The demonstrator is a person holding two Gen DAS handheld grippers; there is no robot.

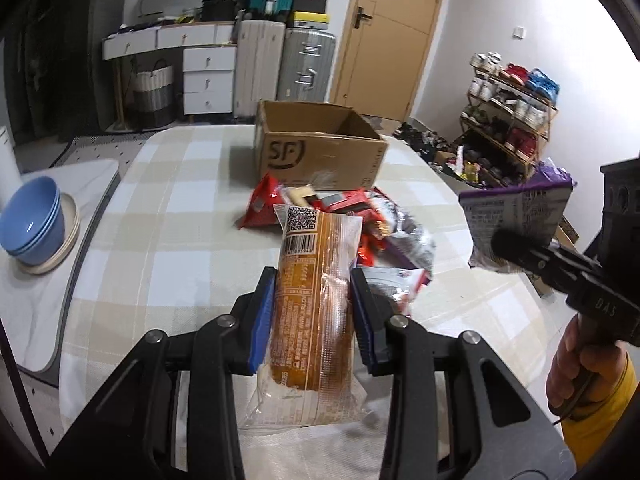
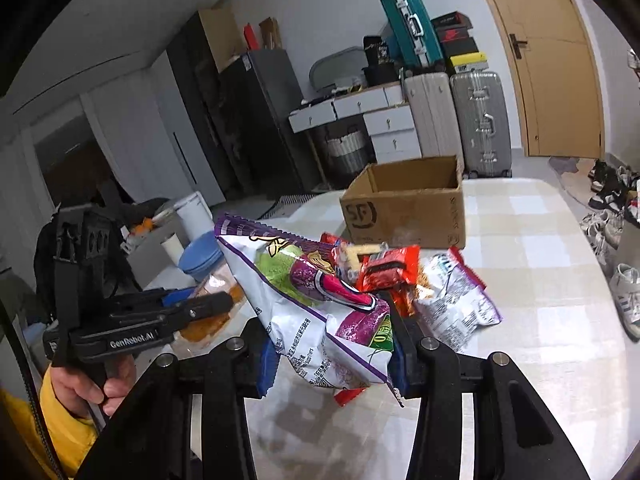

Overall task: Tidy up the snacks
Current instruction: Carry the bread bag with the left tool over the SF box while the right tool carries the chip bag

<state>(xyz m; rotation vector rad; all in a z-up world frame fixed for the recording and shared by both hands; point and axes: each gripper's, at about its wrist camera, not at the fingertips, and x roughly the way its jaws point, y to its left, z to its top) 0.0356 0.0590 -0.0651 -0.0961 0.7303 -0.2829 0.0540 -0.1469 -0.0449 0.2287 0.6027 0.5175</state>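
Nearest your left camera, the orange-brown snack packet [image 1: 310, 300] sits clamped between the blue-padded fingers [image 1: 262, 320] of your left gripper [image 1: 314, 312], its barcode end pointing away toward the pile and its clear sealed end hanging back under the fingers, lifted clear of the checked surface [image 1: 160, 216]. Your right gripper [image 2: 332, 344] has its fingers clenched on the purple-and-white chip bag [image 2: 316, 312], which stands tilted above the surface with its purple top edge toward the far left; in the left view that same bag [image 1: 516, 216] hangs off to the right, held up in the air by your right hand [image 1: 572, 364] in a yellow sleeve. The remaining snacks [image 1: 344, 212], red wrappers, a silver-and-purple bag and a few small pieces, lie heaped near the middle of the surface. Just beyond the heap, toward the far edge, the open cardboard box [image 1: 320, 144] stands upright, its inside not fully visible. Stacked blue bowls [image 1: 34, 222] rest on a plate by the left edge.
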